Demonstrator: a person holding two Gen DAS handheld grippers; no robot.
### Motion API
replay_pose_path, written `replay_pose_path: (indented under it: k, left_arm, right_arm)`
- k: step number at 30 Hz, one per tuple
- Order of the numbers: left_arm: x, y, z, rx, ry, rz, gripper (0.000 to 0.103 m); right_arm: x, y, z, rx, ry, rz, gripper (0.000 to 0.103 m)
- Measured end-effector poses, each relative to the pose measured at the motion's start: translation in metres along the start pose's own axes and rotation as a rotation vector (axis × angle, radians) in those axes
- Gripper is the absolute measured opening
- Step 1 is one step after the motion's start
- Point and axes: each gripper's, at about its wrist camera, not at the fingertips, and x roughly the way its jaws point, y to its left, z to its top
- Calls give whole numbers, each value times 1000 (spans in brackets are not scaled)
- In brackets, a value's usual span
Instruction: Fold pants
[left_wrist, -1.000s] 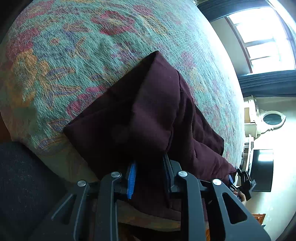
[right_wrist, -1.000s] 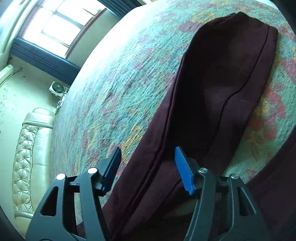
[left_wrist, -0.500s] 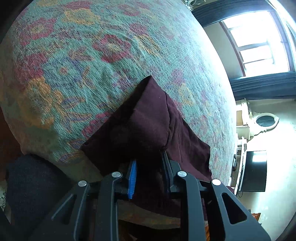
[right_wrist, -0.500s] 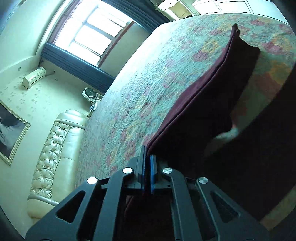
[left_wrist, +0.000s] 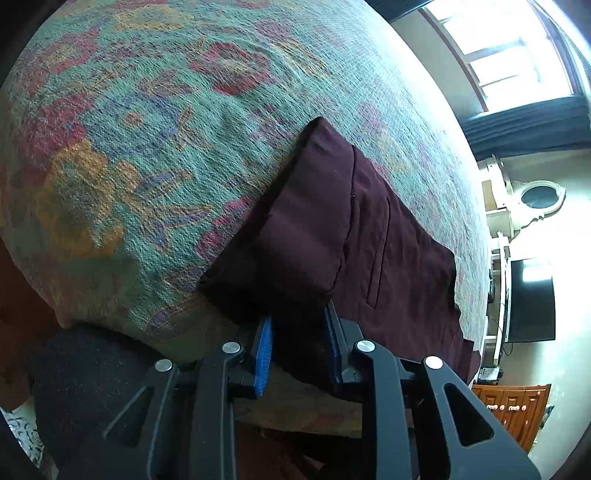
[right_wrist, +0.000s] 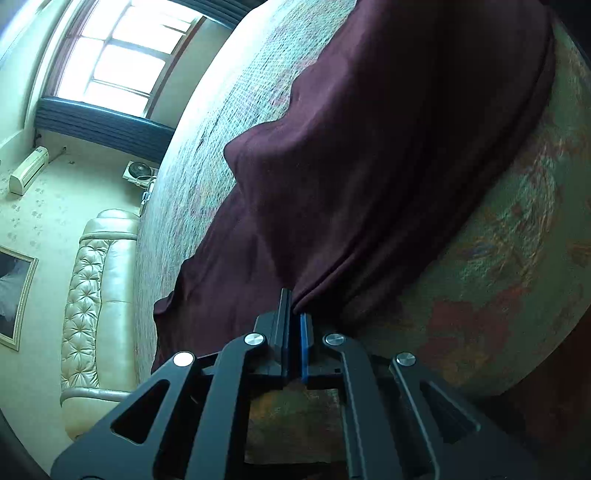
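Dark maroon pants (left_wrist: 373, 236) lie folded on a floral bedspread (left_wrist: 147, 129) near the bed's edge. In the left wrist view a thick folded end of them sits between the jaws of my left gripper (left_wrist: 297, 332), which grips it while the jaws are opening a little. In the right wrist view my right gripper (right_wrist: 293, 308) is shut on a thin seamed edge of the pants (right_wrist: 369, 147). From that grip the cloth rises in a loose hump and stretches away over the bedspread (right_wrist: 517, 258).
A cream tufted sofa (right_wrist: 99, 295) stands beside the bed below a bright window (right_wrist: 110, 55). A dark screen (left_wrist: 530, 299) and a wooden dresser (left_wrist: 509, 406) are across the room. A dark cushion (left_wrist: 85, 387) sits below the bed's edge.
My right gripper went from open around the pants to shut on their edge, then carried that edge sideways, bunching the cloth. My left gripper stayed put, and the pants beyond it now lie flatter.
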Motion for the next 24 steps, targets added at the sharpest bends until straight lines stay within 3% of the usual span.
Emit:
replay_pose_path:
  k: [2, 4, 8, 10, 12, 16, 18, 20, 24]
  left_arm:
    - [-5, 1, -2, 7, 7, -9, 28]
    - [-12, 3, -9, 52, 15, 34, 28]
    - [-31, -3, -28, 183, -27, 145, 29]
    - [-39, -15, -32, 254, -89, 198, 37]
    - [-41, -32, -33, 319, -152, 233, 58]
    - [-26, -59, -21, 349, -206, 221, 61]
    - [-12, -69, -16, 345, -211, 215, 64]
    - [5, -74, -12, 326, -195, 219, 67]
    - [20, -80, -17, 321, -200, 243, 71]
  right_arm:
    - [-8, -7, 4, 37, 3, 33, 10]
    - [-21, -12, 8, 62, -10, 50, 13]
    - [-64, -40, 37, 110, -138, 55, 24]
    - [-87, -58, 56, 154, -233, 62, 25]
    - [-112, -80, 82, 191, -326, 36, 25]
    - [-130, -110, 126, 247, -414, 29, 26]
    - [-124, -116, 143, 264, -418, 66, 26]
    - [-111, -114, 152, 302, -401, 36, 26]
    - [-77, -110, 147, 357, -312, 29, 26]
